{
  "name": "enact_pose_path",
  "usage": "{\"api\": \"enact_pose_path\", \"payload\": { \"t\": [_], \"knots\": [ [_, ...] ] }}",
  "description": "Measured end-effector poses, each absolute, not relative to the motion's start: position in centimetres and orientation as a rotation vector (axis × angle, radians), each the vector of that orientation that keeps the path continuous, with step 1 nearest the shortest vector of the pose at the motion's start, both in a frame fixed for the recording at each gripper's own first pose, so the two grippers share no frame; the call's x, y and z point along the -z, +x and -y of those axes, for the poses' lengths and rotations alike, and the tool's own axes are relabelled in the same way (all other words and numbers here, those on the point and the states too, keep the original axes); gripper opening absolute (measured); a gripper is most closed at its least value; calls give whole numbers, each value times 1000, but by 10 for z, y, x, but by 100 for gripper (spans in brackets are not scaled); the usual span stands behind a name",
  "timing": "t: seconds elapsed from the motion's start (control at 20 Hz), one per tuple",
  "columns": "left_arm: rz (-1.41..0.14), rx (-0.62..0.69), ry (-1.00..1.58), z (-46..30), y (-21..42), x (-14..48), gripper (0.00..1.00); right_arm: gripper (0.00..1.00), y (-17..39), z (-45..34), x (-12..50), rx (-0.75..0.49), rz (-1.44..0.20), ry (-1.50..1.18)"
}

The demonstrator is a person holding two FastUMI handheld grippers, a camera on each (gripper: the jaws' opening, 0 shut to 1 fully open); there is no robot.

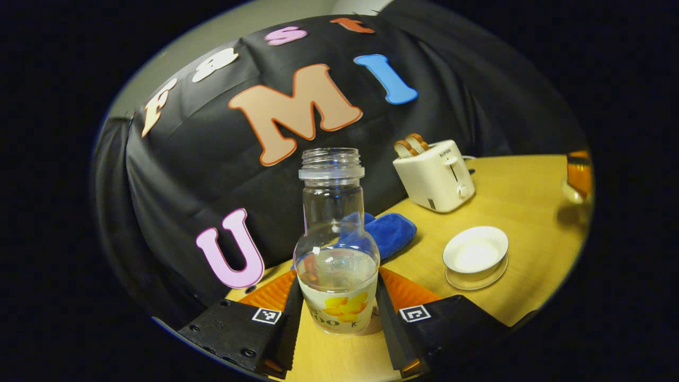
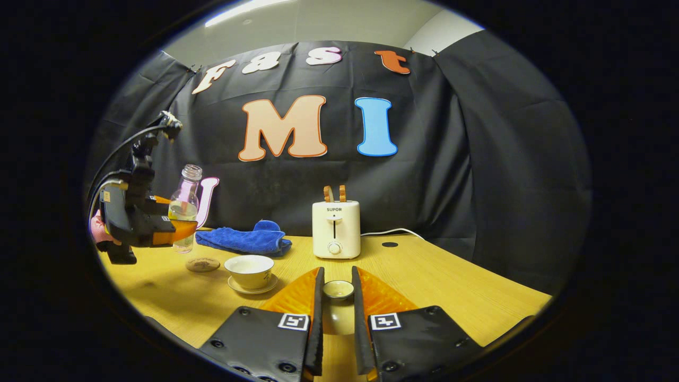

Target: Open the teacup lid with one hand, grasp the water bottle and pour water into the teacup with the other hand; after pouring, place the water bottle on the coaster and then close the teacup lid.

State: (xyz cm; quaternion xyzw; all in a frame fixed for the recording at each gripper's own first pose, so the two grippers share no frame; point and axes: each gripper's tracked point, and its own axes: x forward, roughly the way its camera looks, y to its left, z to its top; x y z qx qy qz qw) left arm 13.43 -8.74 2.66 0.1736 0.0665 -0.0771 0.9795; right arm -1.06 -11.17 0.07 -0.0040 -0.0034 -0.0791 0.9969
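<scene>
One water bottle [image 1: 337,249], uncapped, is clamped upright between the left gripper [image 1: 338,313] fingers, lifted above the far-left table [image 2: 451,286]. One open teacup [image 2: 249,269] sits on its saucer beside one coaster [image 2: 202,264]. The right gripper [image 2: 337,297] pinches the teacup lid [image 2: 338,289].

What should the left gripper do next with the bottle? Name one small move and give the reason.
Probably carry the water bottle over the open teacup and begin tilting. The left gripper holds it upright, lifted above the coaster; water remains inside, the cup looks empty, and the right gripper holds the lid clear.
</scene>
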Motion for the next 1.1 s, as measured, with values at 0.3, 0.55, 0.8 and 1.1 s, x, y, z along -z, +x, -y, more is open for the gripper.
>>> {"api": "enact_pose_path", "payload": {
  "t": [0.3, 0.55, 0.8, 1.1],
  "knots": [
    [-109, 174, 163, 82, 141, -20, 65, 28, -10, 112, 0, 158, 6, -8],
    [-104, 213, 71, 80, 140, -19, 65, 28, -10, 112, 0, 159, 5, -9],
    [-133, 233, 17, 83, 142, -13, 66, 28, -10, 112, 0, 159, 4, -9],
    [-178, 246, 20, 82, 144, 0, 66, 28, -10, 112, 0, 159, 4, -9]
  ]
}}
